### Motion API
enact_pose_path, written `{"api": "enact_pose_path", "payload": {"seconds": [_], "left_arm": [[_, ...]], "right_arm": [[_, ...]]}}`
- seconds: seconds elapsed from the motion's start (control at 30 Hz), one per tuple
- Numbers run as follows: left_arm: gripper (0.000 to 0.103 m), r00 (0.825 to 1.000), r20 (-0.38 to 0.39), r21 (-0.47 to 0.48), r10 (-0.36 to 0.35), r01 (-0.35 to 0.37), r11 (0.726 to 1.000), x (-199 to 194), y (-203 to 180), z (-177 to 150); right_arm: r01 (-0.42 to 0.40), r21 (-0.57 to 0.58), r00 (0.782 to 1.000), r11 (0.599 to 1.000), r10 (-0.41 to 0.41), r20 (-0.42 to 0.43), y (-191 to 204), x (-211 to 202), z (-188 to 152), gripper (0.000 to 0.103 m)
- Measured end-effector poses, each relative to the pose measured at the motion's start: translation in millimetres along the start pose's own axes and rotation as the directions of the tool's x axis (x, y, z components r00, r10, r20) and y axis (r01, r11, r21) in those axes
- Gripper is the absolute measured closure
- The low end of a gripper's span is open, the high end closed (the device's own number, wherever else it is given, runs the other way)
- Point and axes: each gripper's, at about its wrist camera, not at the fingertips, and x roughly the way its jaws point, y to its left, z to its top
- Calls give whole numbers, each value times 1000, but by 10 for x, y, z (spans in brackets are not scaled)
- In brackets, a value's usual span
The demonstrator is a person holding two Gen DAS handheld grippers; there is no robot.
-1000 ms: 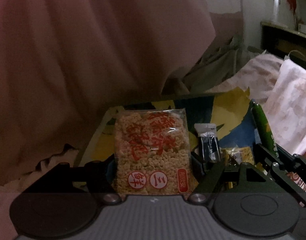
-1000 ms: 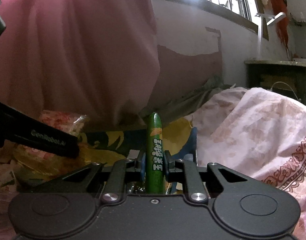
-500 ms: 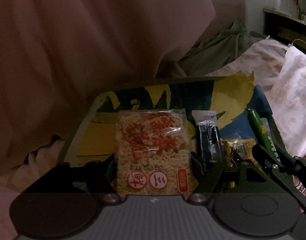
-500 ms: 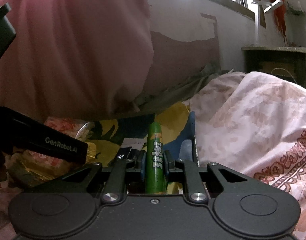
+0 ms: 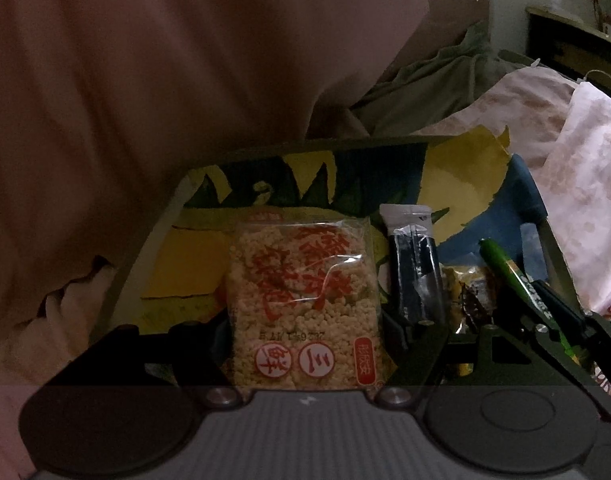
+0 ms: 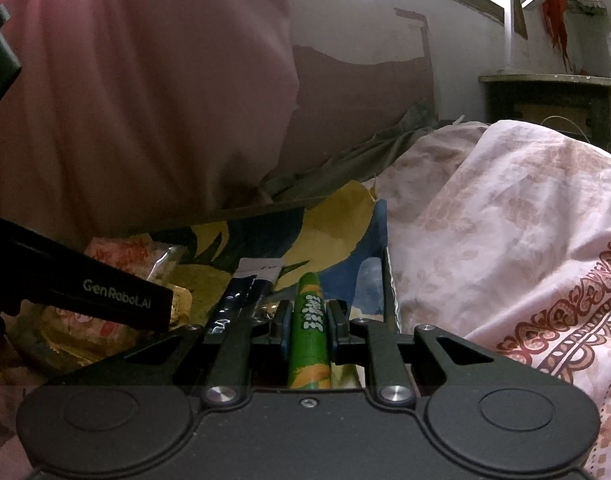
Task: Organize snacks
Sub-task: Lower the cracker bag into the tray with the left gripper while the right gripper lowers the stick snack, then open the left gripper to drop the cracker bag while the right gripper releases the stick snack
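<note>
My left gripper (image 5: pixel 305 320) is shut on a clear packet of puffed rice cake with red print (image 5: pixel 301 300), held over a box with a yellow and blue leaf-pattern lining (image 5: pixel 465 184). My right gripper (image 6: pixel 308 320) is shut on a green snack stick (image 6: pixel 309 336), low over the box's right side (image 6: pixel 369 280); the stick also shows in the left wrist view (image 5: pixel 517 280). A black sachet (image 5: pixel 413 272) and a small yellow wrapped snack (image 5: pixel 465 288) lie in the box between the two grippers.
A pink curtain or cloth (image 5: pixel 165 80) hangs behind and left of the box. A floral pink-and-white quilt (image 6: pixel 505 220) is piled along the box's right side. A green cloth (image 5: pixel 425 92) lies behind. A dark shelf (image 6: pixel 545 100) stands at far right.
Both grippers have lowered and tilted toward the box with their snacks still held. More of the box floor and the black sachet shows now.
</note>
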Motion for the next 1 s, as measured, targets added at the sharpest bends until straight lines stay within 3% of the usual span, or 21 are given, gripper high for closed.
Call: {"api": "enact_pose_path", "payload": {"seconds": [0.27,0.5,0.77,1.0], "left_arm": [[22,1000,-15,-31,-9,8,999,-34,29,13],[15,1000,21,-61,-10,12,998,-196,105,53],[4,997,80,-92,21,-13,996,-526,210,101],[1,987,150,-117,51,-34,993,-976,347,114]], "right_arm": [[0,-10,1000,1000,0,11,14,-71,38,65],[14,9,999,1000,-14,30,-43,-209,131,47],[25,41,998,999,-28,64,-88,-484,332,28],[29,66,993,997,-37,115,-136,-872,563,9]]}}
